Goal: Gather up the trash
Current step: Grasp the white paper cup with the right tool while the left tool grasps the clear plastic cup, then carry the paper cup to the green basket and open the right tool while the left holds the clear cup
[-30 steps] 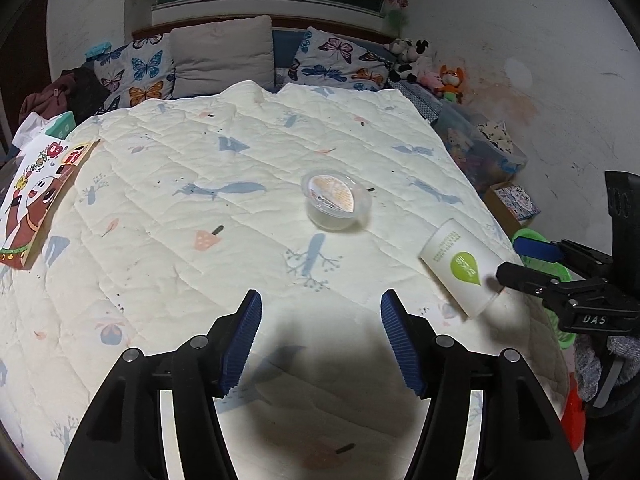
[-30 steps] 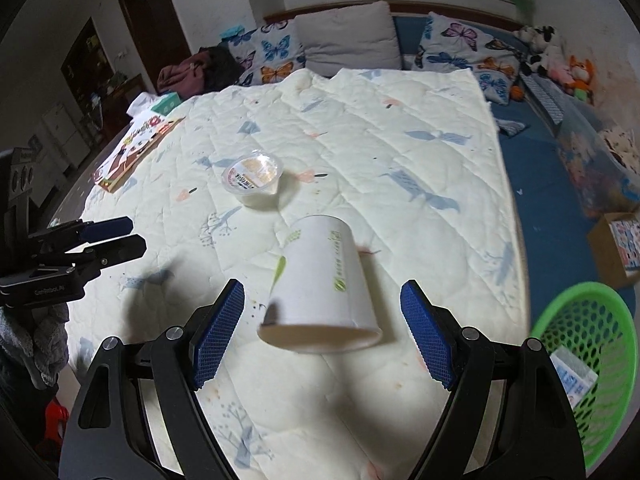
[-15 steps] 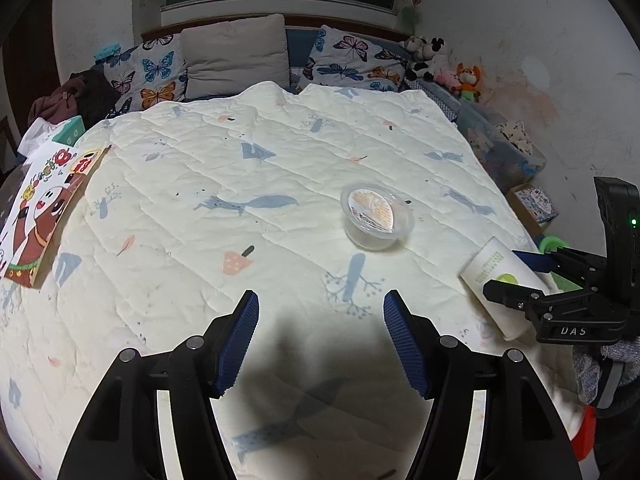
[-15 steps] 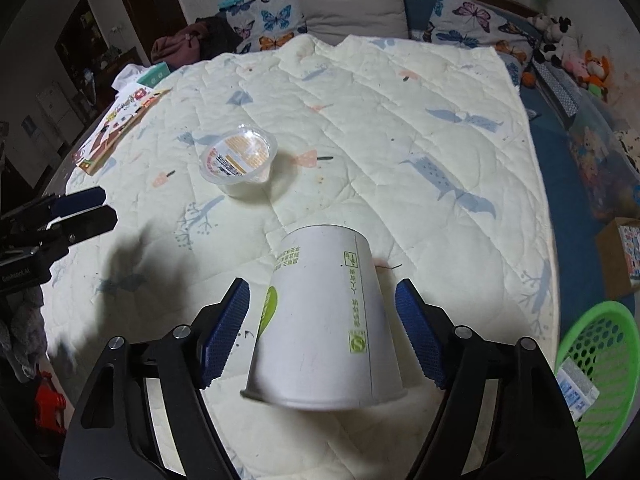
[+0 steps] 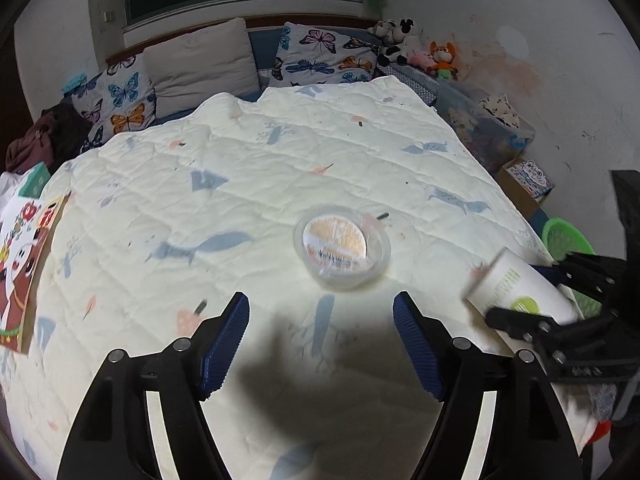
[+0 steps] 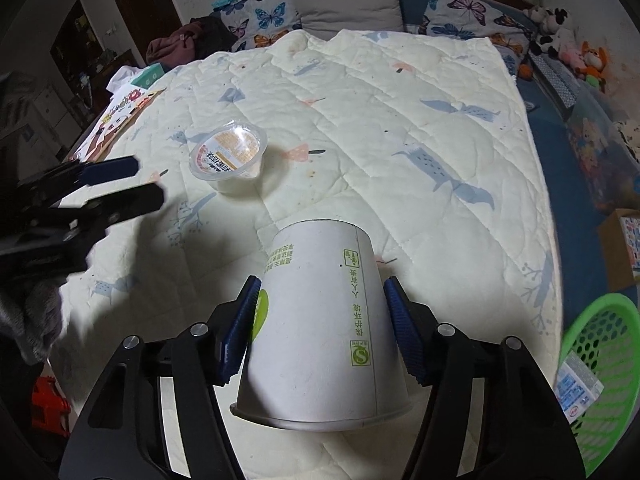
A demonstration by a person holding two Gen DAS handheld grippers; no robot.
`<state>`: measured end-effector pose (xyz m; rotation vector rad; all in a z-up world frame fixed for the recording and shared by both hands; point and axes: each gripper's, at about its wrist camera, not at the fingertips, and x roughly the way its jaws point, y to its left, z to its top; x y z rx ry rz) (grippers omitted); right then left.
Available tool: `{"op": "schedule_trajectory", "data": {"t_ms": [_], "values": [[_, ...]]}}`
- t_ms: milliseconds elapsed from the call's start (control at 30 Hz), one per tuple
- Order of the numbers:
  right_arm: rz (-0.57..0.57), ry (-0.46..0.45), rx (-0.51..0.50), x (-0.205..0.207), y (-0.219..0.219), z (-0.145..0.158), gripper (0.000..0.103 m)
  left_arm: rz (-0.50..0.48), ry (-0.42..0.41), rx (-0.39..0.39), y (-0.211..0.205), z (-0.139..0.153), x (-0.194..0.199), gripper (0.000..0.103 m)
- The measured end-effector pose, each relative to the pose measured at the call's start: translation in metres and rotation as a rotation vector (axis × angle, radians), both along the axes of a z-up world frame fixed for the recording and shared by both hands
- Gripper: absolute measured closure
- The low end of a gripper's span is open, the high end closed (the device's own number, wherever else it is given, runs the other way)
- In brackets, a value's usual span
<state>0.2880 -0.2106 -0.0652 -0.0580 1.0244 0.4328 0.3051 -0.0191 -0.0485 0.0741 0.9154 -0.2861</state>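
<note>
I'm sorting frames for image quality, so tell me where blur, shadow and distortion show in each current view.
Left wrist view: the clear plastic tub with an orange label and the white paper cup are smeared by motion; a dark shadow lies on the cream quilt between the fingers. Right wrist view: the cup is sharp, the left gripper blurred, and the green plastic basket bends at the fisheye edge.

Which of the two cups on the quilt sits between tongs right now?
The white paper cup, between the right tongs; the clear plastic cup sits untouched.
</note>
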Motion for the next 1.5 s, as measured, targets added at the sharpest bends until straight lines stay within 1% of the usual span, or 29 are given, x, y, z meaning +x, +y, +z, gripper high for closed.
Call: {"op": "schedule_trajectory", "data": {"t_ms": [100,267,333,533,633,700,733,800,933,1133,1333,1500], "values": [[-0.017,-0.007,0.015,-0.005,-0.008,0.005,0.040,-0.021,-0.007,0.018,-0.008,-0.003,0.010,0.031],[-0.049,-0.023,0.028,-0.013,-0.023,0.013,0.040,-0.063,0.019,0.032,-0.022,-0.013,0.023,0.031],[-0.065,-0.026,0.041,-0.016,-0.029,0.016,0.040,-0.062,0.017,0.044,-0.025,-0.017,0.027,0.031],[-0.090,-0.040,0.043,-0.028,-0.042,0.020,0.040,-0.070,0.040,0.037,-0.030,-0.028,0.042,0.031],[-0.104,-0.042,0.049,-0.033,-0.048,0.022,0.040,-0.066,0.035,0.038,-0.031,-0.032,0.046,0.031],[-0.112,-0.044,0.047,-0.036,-0.051,0.023,0.040,-0.065,0.036,0.031,-0.030,-0.034,0.048,0.033],[-0.118,-0.045,0.047,-0.036,-0.052,0.023,0.040,-0.065,0.039,0.026,-0.030,-0.035,0.048,0.037],[-0.127,-0.043,0.051,-0.038,-0.055,0.022,0.040,-0.064,0.037,0.019,-0.030,-0.036,0.049,0.040],[-0.144,-0.040,0.047,-0.040,-0.062,0.021,0.040,-0.074,0.019,0.013,-0.033,-0.035,0.047,0.042],[-0.170,-0.047,0.051,-0.047,-0.072,0.025,0.040,-0.083,-0.022,0.014,-0.039,-0.025,0.037,0.042],[-0.184,-0.058,0.050,-0.055,-0.079,0.029,0.040,-0.117,-0.080,0.043,-0.053,-0.004,0.016,0.042],[-0.215,-0.073,0.059,-0.064,-0.093,0.033,0.040,-0.146,-0.103,0.039,-0.064,0.009,0.000,0.042]]}}
